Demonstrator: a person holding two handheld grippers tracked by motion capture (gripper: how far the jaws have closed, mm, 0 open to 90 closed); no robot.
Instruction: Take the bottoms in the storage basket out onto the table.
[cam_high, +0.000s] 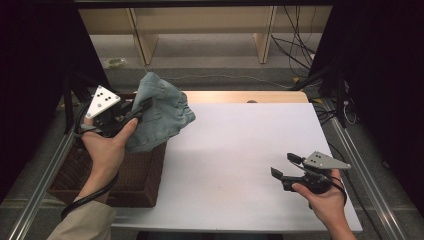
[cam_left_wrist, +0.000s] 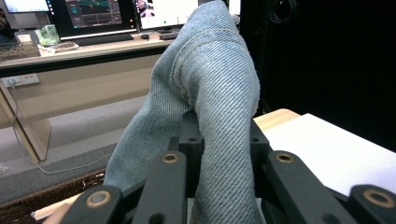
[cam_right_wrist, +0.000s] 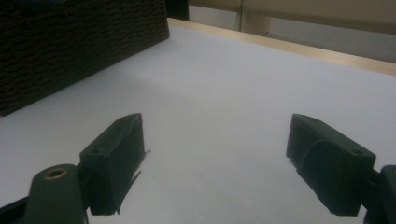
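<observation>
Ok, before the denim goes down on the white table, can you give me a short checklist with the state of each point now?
1. Left gripper shut on the denim garment: ok.
2. Garment lifted free of the wicker basket: cannot tell; its lower edge is near the basket rim.
3. White table top bare where the garment would land: ok.
4. Right gripper open and empty: ok.
5. Right gripper out of the garment's way, low over the table's right side: ok.
</observation>
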